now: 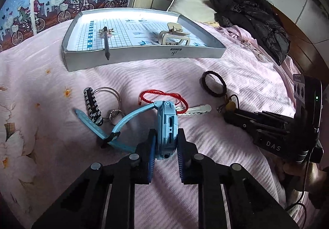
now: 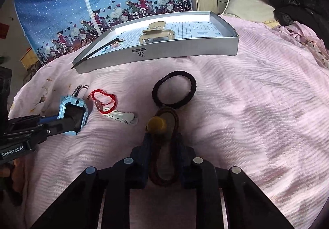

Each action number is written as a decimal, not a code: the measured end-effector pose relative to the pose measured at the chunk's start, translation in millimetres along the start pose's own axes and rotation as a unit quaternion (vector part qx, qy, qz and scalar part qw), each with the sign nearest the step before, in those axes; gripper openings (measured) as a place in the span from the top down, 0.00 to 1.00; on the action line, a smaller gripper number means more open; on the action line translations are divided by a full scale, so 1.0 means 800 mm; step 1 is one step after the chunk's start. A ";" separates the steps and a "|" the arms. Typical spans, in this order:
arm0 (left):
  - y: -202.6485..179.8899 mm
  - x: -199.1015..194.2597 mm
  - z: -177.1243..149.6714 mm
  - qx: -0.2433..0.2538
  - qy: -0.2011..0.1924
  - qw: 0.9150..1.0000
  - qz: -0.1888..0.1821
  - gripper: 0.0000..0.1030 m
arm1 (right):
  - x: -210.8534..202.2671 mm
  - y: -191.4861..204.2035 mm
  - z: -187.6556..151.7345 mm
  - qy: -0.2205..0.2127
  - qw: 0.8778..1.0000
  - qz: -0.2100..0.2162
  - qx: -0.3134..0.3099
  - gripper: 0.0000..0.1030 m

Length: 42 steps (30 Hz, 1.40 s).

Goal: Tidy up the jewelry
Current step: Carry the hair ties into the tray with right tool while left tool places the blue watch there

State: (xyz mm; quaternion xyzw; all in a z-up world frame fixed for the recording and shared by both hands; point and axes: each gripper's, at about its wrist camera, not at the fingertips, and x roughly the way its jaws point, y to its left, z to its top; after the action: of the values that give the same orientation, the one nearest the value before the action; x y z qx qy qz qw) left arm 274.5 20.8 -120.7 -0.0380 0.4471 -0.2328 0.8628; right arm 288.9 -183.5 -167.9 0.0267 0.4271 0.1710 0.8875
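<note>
My left gripper [image 1: 166, 134] is shut on the case of a light-blue smartwatch [image 1: 167, 119], held on edge over the pink bedspread with its strap [image 1: 127, 119] trailing left. In the right wrist view the watch [image 2: 72, 105] is at the far left in the left gripper [image 2: 67, 122]. My right gripper [image 2: 164, 140] is shut on a brown cord bracelet [image 2: 174, 126] with a yellow bead [image 2: 157, 125]. A grey tray [image 1: 144, 54] lined with grid paper sits beyond and holds a beige hair claw [image 1: 173, 35] and a dark hair stick [image 1: 106, 41].
On the bedspread lie a red cord bracelet [image 1: 152, 93], a white hair clip [image 1: 197, 109], a black hair tie [image 1: 203, 80] and a striped clip with key rings [image 1: 92, 105]. A black jacket [image 1: 257, 16] and a pillow [image 1: 191, 2] lie at the back right.
</note>
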 end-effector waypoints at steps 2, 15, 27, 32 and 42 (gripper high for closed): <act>-0.004 -0.003 0.001 0.004 -0.003 1.000 -0.001 0.86 | -0.006 0.002 -0.002 -0.005 1.000 0.008 0.001 0.92; -0.025 -0.019 0.007 0.023 -0.011 1.000 -0.016 0.87 | -0.050 -0.002 -0.001 -0.042 0.998 0.043 0.017 0.95; -0.012 -0.067 0.067 -0.007 -0.025 0.999 -0.030 0.87 | -0.090 -0.033 0.079 -0.095 0.994 0.044 0.037 0.95; 0.004 -0.055 0.131 -0.032 -0.042 0.998 -0.021 0.87 | -0.070 -0.042 0.139 -0.098 0.994 0.036 0.036 0.95; 0.046 0.017 0.212 -0.104 0.013 0.995 0.001 0.87 | 0.015 -0.048 0.198 -0.053 0.998 0.011 0.037 0.95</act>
State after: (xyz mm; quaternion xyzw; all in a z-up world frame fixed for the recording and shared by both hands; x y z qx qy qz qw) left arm 428.5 23.3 -39.5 -0.1239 0.4796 -0.1852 0.8487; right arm 427.8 -200.0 -84.2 0.0729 0.3851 0.1636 0.9053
